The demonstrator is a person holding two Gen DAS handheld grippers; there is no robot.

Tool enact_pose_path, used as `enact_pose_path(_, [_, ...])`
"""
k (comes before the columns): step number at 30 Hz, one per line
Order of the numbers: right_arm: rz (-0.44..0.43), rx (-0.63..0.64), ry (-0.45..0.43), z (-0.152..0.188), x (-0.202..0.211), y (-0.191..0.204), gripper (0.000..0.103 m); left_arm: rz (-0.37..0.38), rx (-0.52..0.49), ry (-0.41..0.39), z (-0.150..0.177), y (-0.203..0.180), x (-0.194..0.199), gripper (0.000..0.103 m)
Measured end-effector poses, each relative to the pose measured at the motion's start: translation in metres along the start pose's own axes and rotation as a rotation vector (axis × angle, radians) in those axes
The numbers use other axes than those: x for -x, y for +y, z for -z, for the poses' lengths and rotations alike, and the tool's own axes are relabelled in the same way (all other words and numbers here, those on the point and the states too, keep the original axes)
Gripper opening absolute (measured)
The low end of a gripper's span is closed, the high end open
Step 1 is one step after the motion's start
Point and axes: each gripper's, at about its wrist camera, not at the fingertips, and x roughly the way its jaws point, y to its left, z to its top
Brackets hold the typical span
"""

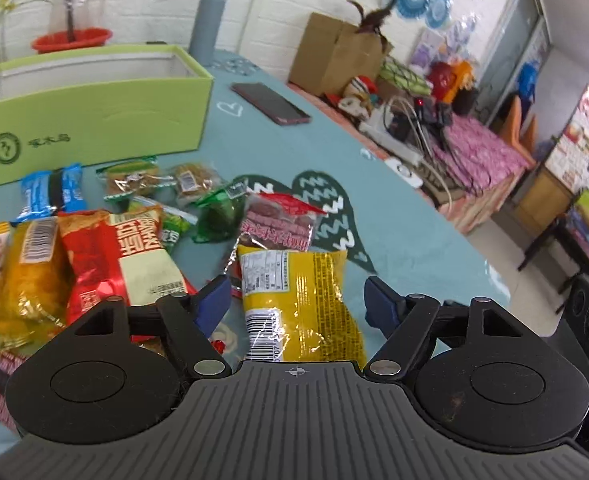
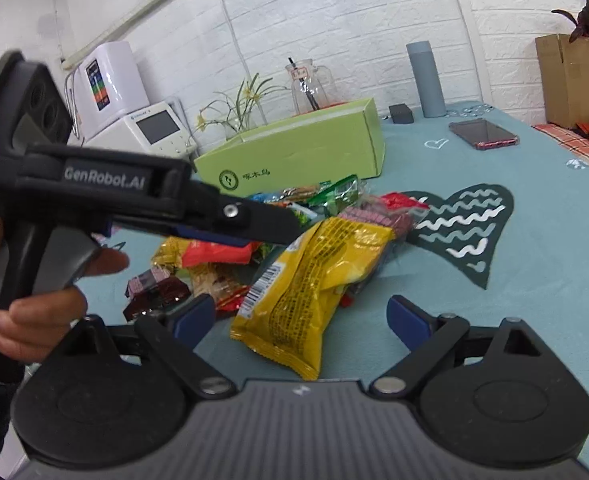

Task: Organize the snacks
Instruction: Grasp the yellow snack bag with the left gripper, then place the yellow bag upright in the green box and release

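Between the tongs, yellow packet: we see the yellow snack packet (image 1: 300,304) low in the middle of the left wrist view, lying on the bench (image 1: 406,240) between the two blue pads, neither pad touching it as far as we can tell.
Left tongs: the left tongs (image 1: 297,300) stand wide open around the packet and hold nothing.
Right tongs: the right tongs (image 2: 301,316) are also wide open and empty; the packet's lower end (image 2: 314,280) reaches down between them at lower centre.
Snack pile: the other snacks (image 1: 106,248) lie loose in a heap at left centre, touching and overlapping one another.
Green box: the green box (image 1: 90,116) sits at upper left, beyond the pile; we see no snacks inside, though its floor is hidden.
Progress: we judge the sorting barely begun; nearly every packet is yet to be boxed.
Beyond: a phone (image 1: 270,103) lies farther back, well apart from the snacks.
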Motion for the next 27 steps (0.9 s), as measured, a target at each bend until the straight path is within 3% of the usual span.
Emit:
enact_pose_path(2, [0.014,0.024,0.004,0.001,-0.006,0.003,0.088,-0.011,-0.012,0.047,0.003,0.002,-0.014,0.056])
enact_pose_path(4, [0.016,0.045,0.025,0.004,-0.014,0.003,0.07,0.017,0.019,0.082,0.01,0.007,-0.027,0.058])
enact_pose_path(5, [0.007,0.048,0.026,0.005,-0.016,0.003,0.057,0.044,0.054,0.095,0.013,0.012,-0.03,0.054])
enact_pose_path(6, [0.008,0.048,0.026,0.005,-0.017,0.004,0.056,0.073,0.089,0.108,0.016,0.016,-0.031,0.044])
enact_pose_path(9, [-0.018,0.042,0.028,-0.002,-0.01,0.005,0.055,0.087,0.115,0.094,0.016,0.018,-0.02,0.031])
enact_pose_path(13, [-0.02,0.077,-0.024,-0.028,0.001,0.01,0.056,0.107,0.095,0.023,-0.006,0.011,0.002,0.032])
enact_pose_path(16, [-0.016,0.132,-0.055,-0.064,-0.011,0.011,0.059,0.097,0.067,-0.032,-0.041,0.014,0.008,0.033])
enact_pose_path(22, [-0.036,0.26,-0.074,-0.161,-0.087,0.01,0.059,0.0,0.068,-0.131,-0.137,0.057,0.0,0.034])
enact_pose_path(27, [-0.075,0.264,0.004,-0.227,-0.176,-0.004,0.06,-0.073,0.1,-0.128,-0.203,0.115,-0.036,0.034])
